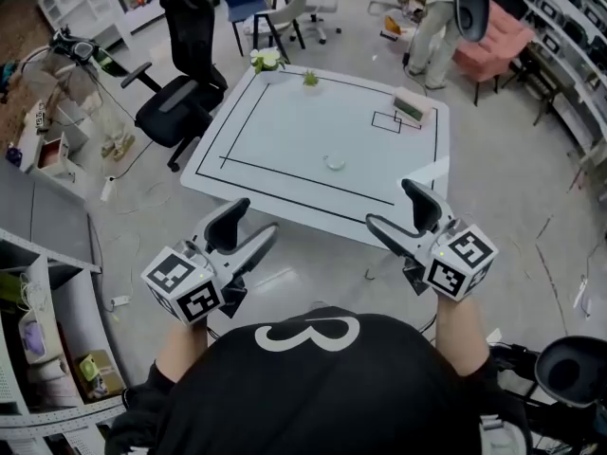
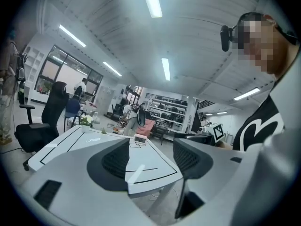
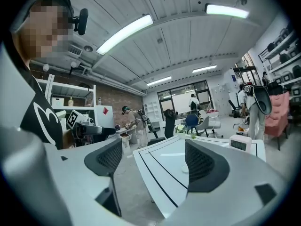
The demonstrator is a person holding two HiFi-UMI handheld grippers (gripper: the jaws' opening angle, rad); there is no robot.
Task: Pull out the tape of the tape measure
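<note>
Head view: the white desk (image 1: 285, 131), edged with a black line, stands in front of you. The tape measure (image 1: 334, 162) shows as a small, pale, round thing lying near the middle of the desk, inside the black line, with nothing touching it. It is too small to make out any tape.

Left gripper (image 1: 248, 226): you hold it short of the desk's near edge, over the floor, towards the near left corner. In the left gripper view the jaws stand wide apart. Only the desk top and the room behind it show in the gap, and nothing is held.

Right gripper (image 1: 394, 209): you hold it at the near right part of the desk, level with the left one. Its upper jaw overlaps the desk's edge in the head view. In the right gripper view the jaws are also wide and empty, and the desk's corner and black line show between them. Both grippers are well apart from the tape measure.

Other things on the desk:
- A small box with a display (image 1: 410, 109) sits at the far right, beside a small marked rectangle.
- A pot of pale flowers (image 1: 268, 60) stands at the far left corner.
- A small green sprig (image 1: 310, 79) lies just beside the flowers, along the far edge.

A black office chair (image 1: 180, 93) stands left of the desk.
</note>
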